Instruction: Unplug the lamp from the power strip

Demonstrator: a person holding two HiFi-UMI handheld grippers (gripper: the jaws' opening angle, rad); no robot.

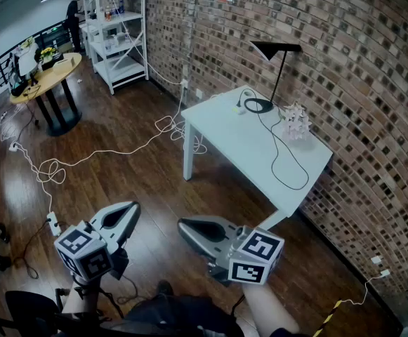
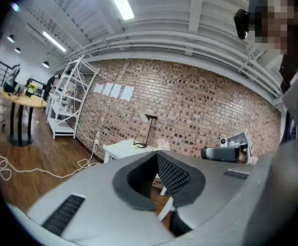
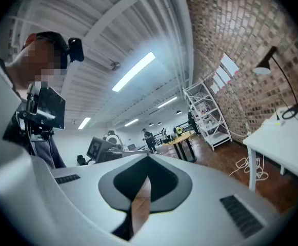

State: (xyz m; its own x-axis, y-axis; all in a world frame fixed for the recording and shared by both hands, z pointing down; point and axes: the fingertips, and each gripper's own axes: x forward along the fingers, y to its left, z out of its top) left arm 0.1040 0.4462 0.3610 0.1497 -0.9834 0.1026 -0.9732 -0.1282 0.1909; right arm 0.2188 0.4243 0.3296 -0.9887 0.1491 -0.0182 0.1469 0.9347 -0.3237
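Note:
A black desk lamp (image 1: 280, 73) stands at the far end of the white table (image 1: 239, 149) against the brick wall. Its black cable (image 1: 288, 168) loops across the tabletop. A small white power strip (image 1: 240, 109) lies next to the lamp's ring base. Both grippers are held low over the wooden floor, well short of the table. My left gripper (image 1: 129, 209) and my right gripper (image 1: 183, 225) are both shut with nothing in them. The left gripper view shows the lamp (image 2: 149, 121) and table (image 2: 122, 148) far beyond the left gripper (image 2: 156, 154). The right gripper (image 3: 147, 161) has the lamp (image 3: 272, 61) far to its right.
A white spiky ornament (image 1: 296, 122) sits on the table beside the lamp. White cords (image 1: 57, 167) trail over the floor to a floor socket block (image 1: 53, 223) and up to a wall outlet (image 1: 184, 83). A round wooden table (image 1: 46, 77) and white shelving (image 1: 118, 34) stand at the back left.

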